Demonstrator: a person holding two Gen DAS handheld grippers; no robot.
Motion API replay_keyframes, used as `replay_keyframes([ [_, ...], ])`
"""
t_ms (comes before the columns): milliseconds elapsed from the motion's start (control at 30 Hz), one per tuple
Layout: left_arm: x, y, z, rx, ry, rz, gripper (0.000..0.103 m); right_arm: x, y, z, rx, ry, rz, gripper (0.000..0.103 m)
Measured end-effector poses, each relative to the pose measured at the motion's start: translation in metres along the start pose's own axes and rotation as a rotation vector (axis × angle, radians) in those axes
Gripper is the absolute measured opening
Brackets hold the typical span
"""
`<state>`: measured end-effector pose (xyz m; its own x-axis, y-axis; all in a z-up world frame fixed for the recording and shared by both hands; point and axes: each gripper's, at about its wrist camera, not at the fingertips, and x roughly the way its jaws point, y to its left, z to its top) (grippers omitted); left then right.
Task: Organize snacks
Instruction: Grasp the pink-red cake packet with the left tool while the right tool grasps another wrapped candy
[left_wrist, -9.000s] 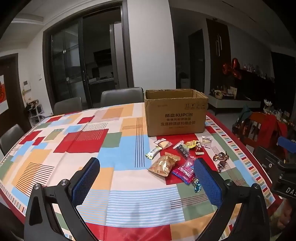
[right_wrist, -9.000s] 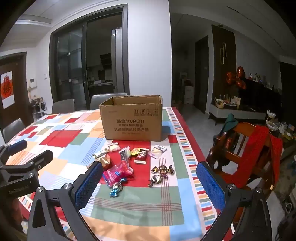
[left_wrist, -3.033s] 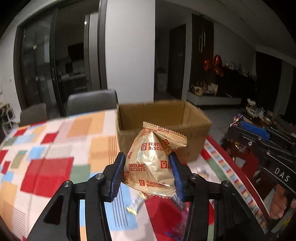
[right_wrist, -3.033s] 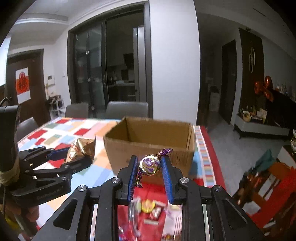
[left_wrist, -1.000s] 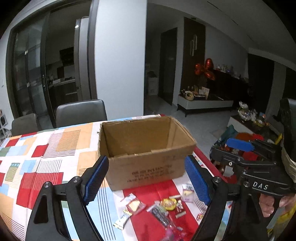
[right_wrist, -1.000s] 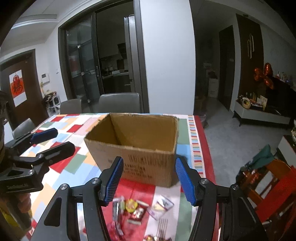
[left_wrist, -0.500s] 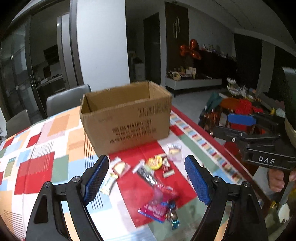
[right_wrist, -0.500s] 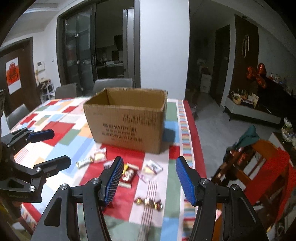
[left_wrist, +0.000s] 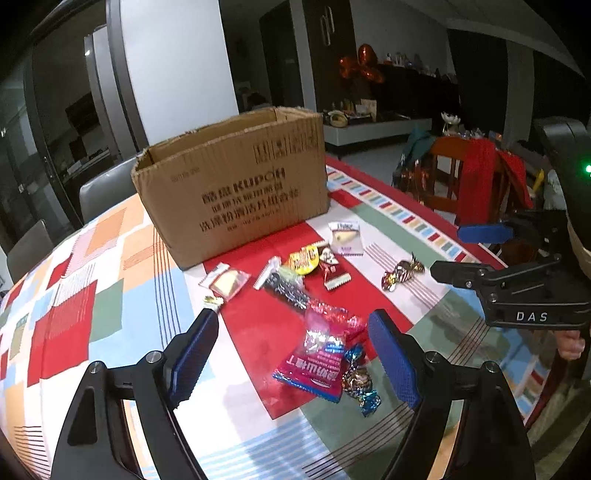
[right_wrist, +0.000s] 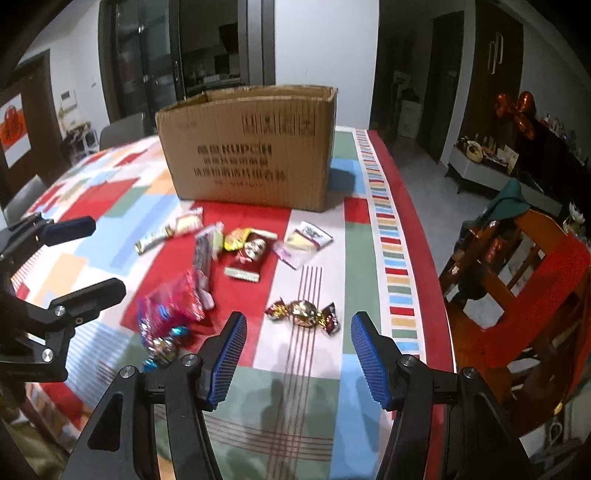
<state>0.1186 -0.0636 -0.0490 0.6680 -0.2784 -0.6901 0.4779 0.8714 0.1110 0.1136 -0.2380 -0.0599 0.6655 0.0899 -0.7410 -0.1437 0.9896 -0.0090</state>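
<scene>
Before the cardboard box: loose snacks on patchwork tablecloth. Left gripper spread, empty, above pink packet. Right gripper spread, empty, near gold candy.

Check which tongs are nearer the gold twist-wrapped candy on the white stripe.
Right. The right tongs hang open just short of the gold candy, which lines up between their pads. The left tongs sit over the pink packet, off to the candy's side.

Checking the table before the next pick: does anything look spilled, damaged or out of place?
Nothing spilled. The snacks lie scattered loose in front of the cardboard box, whose top rim is ragged. The pink packet partly covers the dark wrapper.
</scene>
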Motion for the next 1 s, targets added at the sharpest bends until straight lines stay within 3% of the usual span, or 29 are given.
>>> replay_keyframes([
  [167, 0.02, -0.001, -0.004, -0.008, 0.045, -0.026, 0.081, 0.013, -0.002, -0.002, -0.034, 0.008, 0.003, 0.06],
  [500, 0.056, 0.0, -0.01, -0.047, 0.144, -0.074, 0.072, 0.053, -0.012, -0.002, -0.018, 0.118, 0.042, 0.06],
  [767, 0.066, 0.005, -0.011, -0.107, 0.182, -0.128, 0.065, 0.068, -0.014, 0.004, -0.011, 0.122, 0.07, 0.06],
  [1000, 0.071, 0.008, -0.012, -0.162, 0.208, -0.183, 0.053, 0.074, -0.013, 0.005, 0.006, 0.129, 0.1, 0.059],
])
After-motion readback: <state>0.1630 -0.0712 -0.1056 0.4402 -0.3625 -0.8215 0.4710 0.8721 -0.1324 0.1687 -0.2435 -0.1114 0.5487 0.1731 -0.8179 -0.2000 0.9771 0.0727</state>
